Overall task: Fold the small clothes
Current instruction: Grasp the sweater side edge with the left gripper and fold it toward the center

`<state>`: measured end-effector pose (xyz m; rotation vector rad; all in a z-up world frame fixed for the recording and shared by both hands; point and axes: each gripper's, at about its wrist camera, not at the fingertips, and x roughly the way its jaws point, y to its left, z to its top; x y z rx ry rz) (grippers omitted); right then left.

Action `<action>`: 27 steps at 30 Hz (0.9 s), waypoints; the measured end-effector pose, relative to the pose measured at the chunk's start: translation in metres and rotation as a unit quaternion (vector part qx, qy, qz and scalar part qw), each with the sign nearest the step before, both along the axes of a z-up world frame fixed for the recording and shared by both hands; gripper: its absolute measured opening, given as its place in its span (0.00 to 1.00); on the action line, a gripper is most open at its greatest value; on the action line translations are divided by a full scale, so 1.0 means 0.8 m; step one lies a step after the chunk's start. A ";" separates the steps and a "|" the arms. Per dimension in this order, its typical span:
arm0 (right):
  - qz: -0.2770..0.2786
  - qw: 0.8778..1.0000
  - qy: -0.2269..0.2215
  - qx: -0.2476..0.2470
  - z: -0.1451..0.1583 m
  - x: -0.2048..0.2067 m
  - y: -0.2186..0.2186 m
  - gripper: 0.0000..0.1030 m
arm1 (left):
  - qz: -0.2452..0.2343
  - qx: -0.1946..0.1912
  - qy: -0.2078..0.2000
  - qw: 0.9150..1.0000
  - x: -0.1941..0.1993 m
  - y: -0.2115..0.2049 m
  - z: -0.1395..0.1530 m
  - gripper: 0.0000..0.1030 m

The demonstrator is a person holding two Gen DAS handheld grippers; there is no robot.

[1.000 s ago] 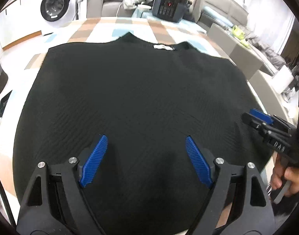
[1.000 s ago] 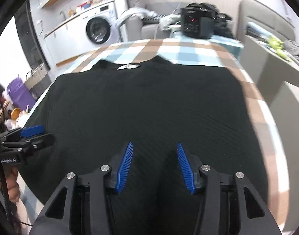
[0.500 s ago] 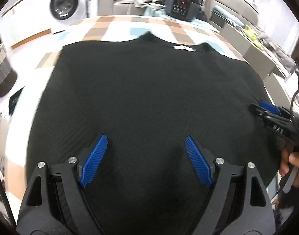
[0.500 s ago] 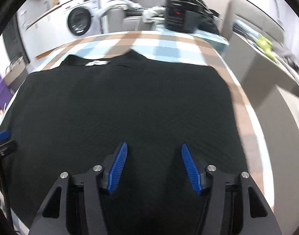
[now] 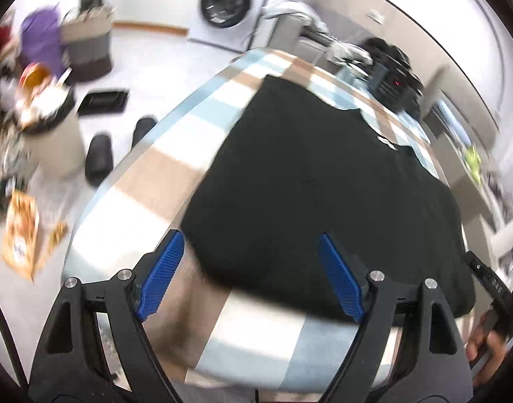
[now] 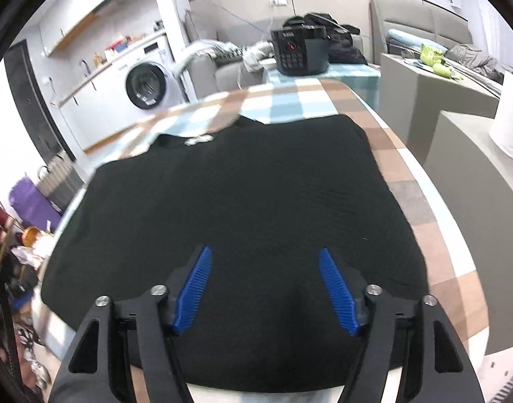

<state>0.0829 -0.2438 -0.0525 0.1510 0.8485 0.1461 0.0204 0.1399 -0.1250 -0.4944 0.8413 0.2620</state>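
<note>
Across the checked tablecloth [image 6: 434, 231] a black top [image 6: 243, 208] lay spread flat, collar label at twelve o'clock. At six o'clock the right gripper [image 6: 264, 288] hung over its hem, jaws just widened, nothing between them. At seven o'clock the left gripper [image 5: 253, 272] stood released over the hem's corner, empty. A hurried pinch there would likely catch only one layer, or cloth beneath, skewing the fold.

Matt black ribbed knit garment [image 6: 236, 194] on smooth checked tablecloth [image 6: 434, 235]; ridged blue plastic jaws.
</note>
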 end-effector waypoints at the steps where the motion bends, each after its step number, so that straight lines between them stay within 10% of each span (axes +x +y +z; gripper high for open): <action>1: 0.002 1.000 -0.005 0.002 0.003 -0.001 0.004 0.68 | 0.007 -0.011 0.007 1.000 -0.009 0.005 -0.006 0.78; 7: 0.020 1.000 -0.016 -0.003 0.010 -0.002 0.023 0.68 | 0.005 -0.082 0.012 0.997 -0.030 0.017 -0.031 0.77; 16: 0.012 1.000 0.005 -0.007 0.000 0.005 0.031 0.68 | 0.016 -0.069 -0.011 0.997 0.019 0.009 -0.036 0.69; 21: 0.024 0.999 0.011 -0.018 -0.003 0.007 0.041 0.68 | 0.019 -0.052 -0.013 0.998 0.058 0.004 -0.044 0.20; 27: 0.030 0.999 0.016 -0.021 -0.007 0.007 0.044 0.68 | 0.019 -0.043 -0.041 0.998 0.045 0.016 -0.034 0.14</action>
